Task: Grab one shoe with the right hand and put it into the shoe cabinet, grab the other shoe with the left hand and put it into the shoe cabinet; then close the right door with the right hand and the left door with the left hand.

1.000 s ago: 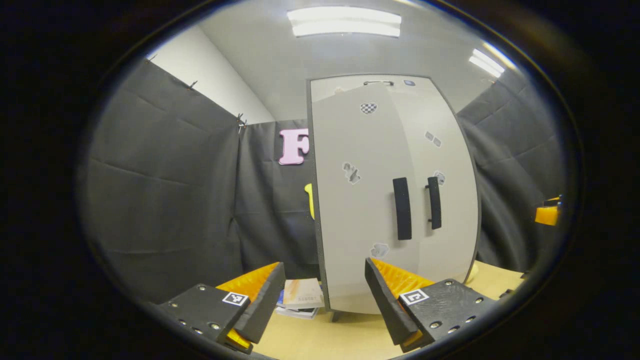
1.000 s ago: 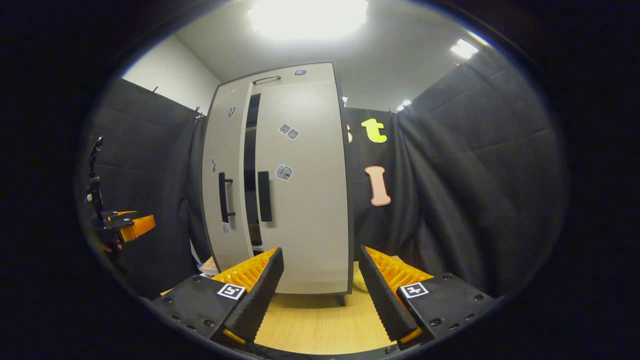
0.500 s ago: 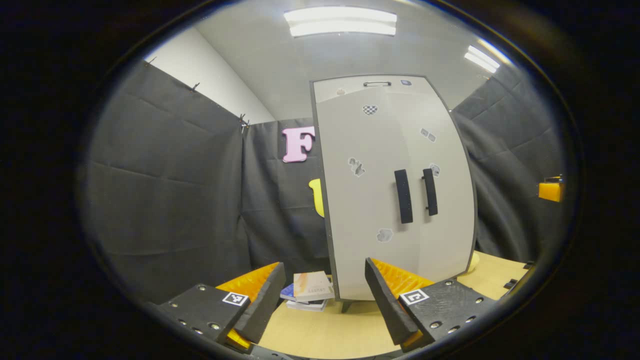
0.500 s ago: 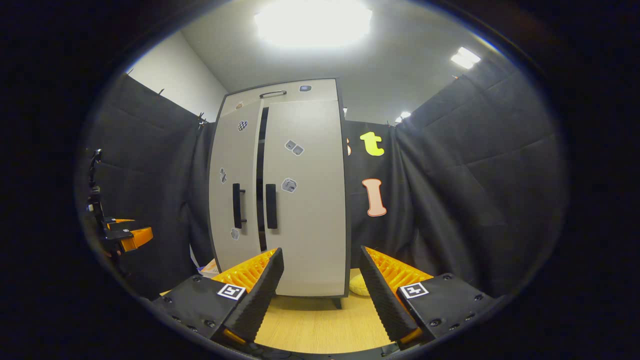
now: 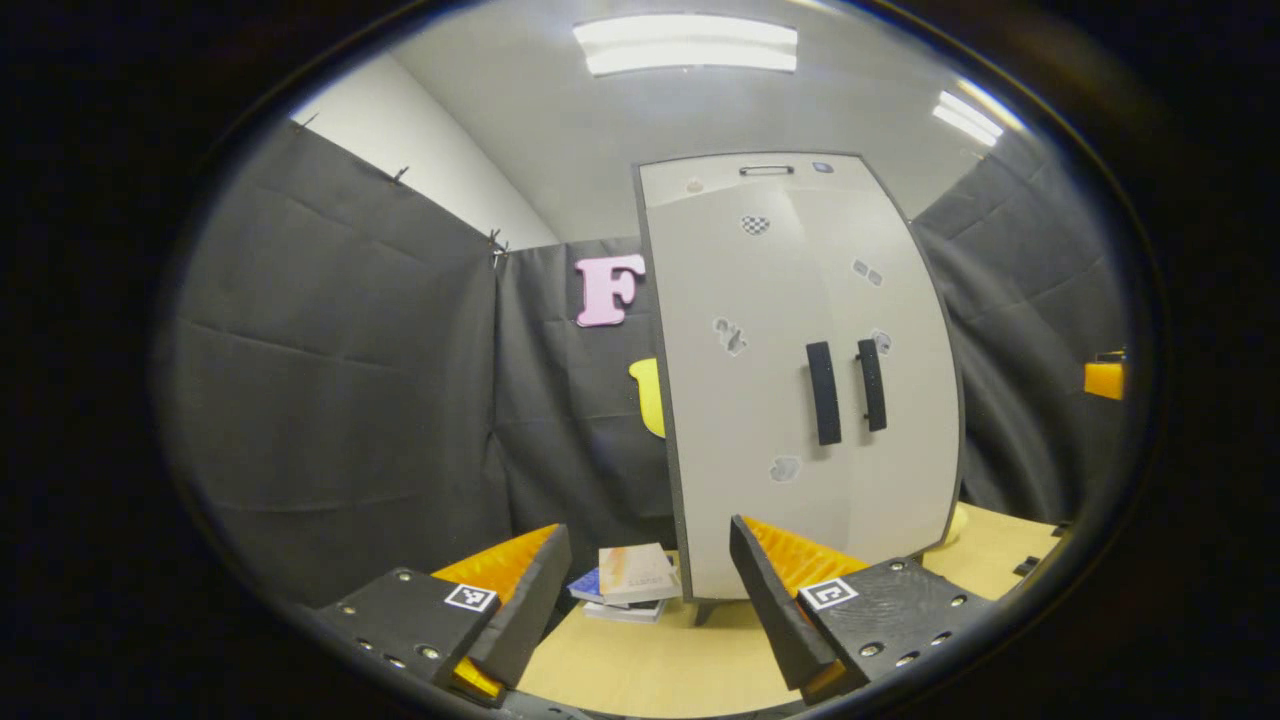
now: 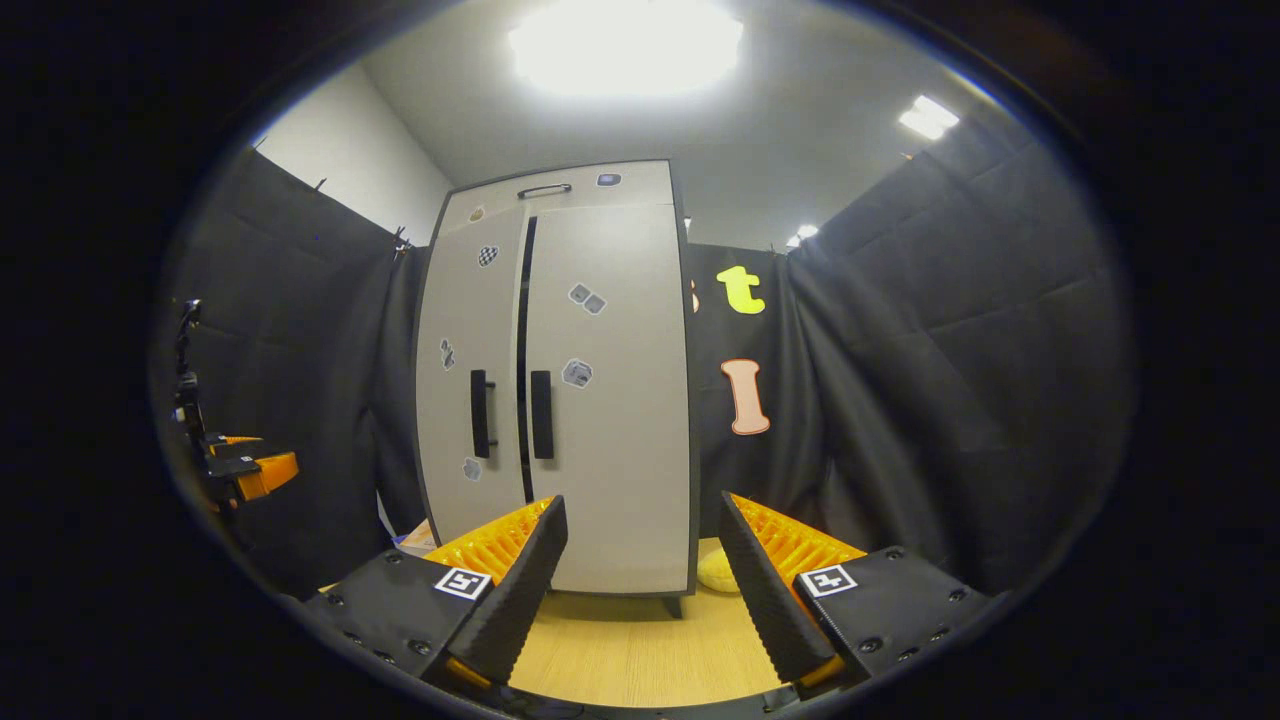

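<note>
The tall grey shoe cabinet (image 5: 800,400) stands on the wooden table. In the left gripper view its two doors look flush, with the black handles (image 5: 823,393) side by side. In the right gripper view a thin dark slit (image 6: 522,350) runs between the left door (image 6: 465,400) and the right door (image 6: 610,400). The doors hide the cabinet's inside. My left gripper (image 5: 648,565) is open and holds nothing, a short way back from the cabinet's left front corner. My right gripper (image 6: 640,545) is also open with nothing in it, facing the right door. The left gripper (image 6: 245,470) is seen again far left.
A small stack of books (image 5: 632,582) lies on the table (image 5: 650,670) by the cabinet's left foot. A pale yellow object (image 6: 718,570) lies behind the cabinet's right corner. Black cloth walls close in on both sides. The right gripper (image 5: 1103,379) shows at the far right edge.
The left door has swung in, narrowing the wide dark gap to a thin slit. Both grippers have drawn back from the cabinet, which now looks smaller.
</note>
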`<state>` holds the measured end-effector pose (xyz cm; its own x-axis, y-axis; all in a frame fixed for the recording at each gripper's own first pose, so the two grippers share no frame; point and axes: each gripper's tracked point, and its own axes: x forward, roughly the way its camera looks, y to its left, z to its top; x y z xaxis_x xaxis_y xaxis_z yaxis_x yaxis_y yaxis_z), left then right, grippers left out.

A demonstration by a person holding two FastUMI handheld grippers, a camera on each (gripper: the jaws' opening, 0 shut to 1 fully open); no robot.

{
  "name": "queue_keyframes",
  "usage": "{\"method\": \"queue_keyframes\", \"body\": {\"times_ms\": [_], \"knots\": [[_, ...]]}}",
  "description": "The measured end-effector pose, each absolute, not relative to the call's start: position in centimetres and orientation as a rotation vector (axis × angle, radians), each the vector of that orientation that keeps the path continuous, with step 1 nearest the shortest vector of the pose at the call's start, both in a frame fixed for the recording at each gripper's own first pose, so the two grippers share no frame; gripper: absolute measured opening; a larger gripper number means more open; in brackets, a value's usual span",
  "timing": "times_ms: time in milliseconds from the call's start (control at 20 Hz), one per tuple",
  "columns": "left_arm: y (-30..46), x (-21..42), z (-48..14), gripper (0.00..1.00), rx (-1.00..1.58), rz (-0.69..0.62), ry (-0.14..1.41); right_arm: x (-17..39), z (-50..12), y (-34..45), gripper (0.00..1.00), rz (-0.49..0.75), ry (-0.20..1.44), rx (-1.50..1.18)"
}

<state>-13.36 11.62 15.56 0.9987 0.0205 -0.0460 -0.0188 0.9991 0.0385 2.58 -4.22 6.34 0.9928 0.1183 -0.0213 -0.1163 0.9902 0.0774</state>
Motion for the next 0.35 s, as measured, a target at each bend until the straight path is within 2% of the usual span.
{"method": "queue_keyframes", "body": {"times_ms": [300,350], "knots": [[12.05,-13.49,15.53,1.00,0.040,0.020,0.044,2.67,6.31,-4.32,0.96,0.115,0.023,0.062],[11.92,-13.43,15.59,1.00,0.041,0.018,0.044,2.70,6.38,-4.33,0.92,0.114,0.021,0.062]]}}
